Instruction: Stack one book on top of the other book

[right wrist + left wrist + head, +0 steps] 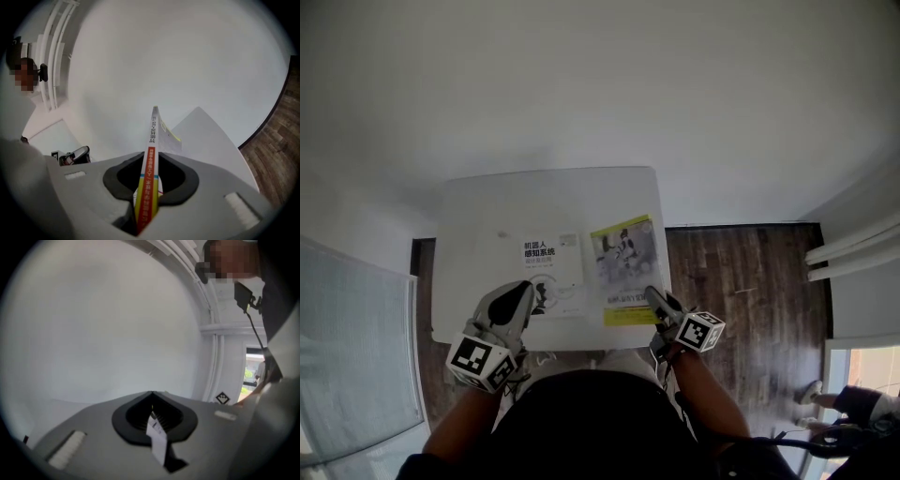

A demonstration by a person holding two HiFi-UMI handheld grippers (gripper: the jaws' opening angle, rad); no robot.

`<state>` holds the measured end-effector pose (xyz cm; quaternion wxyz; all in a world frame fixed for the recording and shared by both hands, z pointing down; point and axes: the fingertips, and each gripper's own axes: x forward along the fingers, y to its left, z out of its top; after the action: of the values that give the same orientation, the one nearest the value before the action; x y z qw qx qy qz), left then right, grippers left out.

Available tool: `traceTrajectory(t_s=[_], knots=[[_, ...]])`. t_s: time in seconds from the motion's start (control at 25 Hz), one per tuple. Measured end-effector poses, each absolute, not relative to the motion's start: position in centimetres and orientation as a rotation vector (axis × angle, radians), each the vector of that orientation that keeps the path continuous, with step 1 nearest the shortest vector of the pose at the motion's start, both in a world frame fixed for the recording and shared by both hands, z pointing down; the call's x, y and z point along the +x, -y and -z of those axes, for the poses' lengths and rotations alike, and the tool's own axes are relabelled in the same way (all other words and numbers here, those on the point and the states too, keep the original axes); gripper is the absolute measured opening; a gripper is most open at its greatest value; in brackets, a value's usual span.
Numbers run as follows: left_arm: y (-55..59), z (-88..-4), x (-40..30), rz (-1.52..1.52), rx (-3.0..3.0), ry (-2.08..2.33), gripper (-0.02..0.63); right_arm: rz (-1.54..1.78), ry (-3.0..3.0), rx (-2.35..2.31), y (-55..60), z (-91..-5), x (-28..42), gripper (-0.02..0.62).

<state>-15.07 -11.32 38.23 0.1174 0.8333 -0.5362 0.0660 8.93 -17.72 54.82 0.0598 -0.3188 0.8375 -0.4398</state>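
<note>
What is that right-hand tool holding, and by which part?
The right gripper has its jaws closed on the yellow-green book, pinching the book's near edge close to its right corner.

The white book [553,267] left of centre in the head view has a bold Chinese title, looks like 机器人感知系统. The yellow book [149,178] has Chinese characters down its spine in the right gripper view, but I can't read them. Square black-and-white markers sit on the left cube [478,361] and right cube [701,331].

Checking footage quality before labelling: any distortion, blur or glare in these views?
Head view: fisheye bows the table edges. Left gripper view: round black vignette, left gripper blurred. Right gripper view: same vignette, wood floor edge curved, spine of the yellow book stretched towards the lens.
</note>
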Motion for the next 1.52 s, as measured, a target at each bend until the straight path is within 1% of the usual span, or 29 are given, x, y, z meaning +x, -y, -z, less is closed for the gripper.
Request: traceTrajectory(t_s=[0.36,0.56,0.84,1.08,1.52], knots=[[9.7,-38.4,-19.0,-0.161,2.405,1.649,0.003,1.276,-2.587,-0.911,18.4,-53.1,5.1,0.074],[9.5,-39.7,-22.5,-0.138,2.378,1.69,0.003,1.269,-2.602,-0.886,19.0,-53.7,2.0,0.075],[8.9,-39.5,-24.3,-0.118,2.364,1.718,0.003,1.254,-2.639,-0.848,19.4,-52.8,-0.6,0.075],[7.4,-40.2,-29.6,-0.056,2.326,1.749,0.003,1.222,-2.691,-0.804,18.7,-52.6,-6.0,0.075],[6.2,-39.5,-28.8,-0.067,2.278,1.8,0.003,1.217,-2.711,-0.703,18.7,-51.4,-6.4,0.075]])
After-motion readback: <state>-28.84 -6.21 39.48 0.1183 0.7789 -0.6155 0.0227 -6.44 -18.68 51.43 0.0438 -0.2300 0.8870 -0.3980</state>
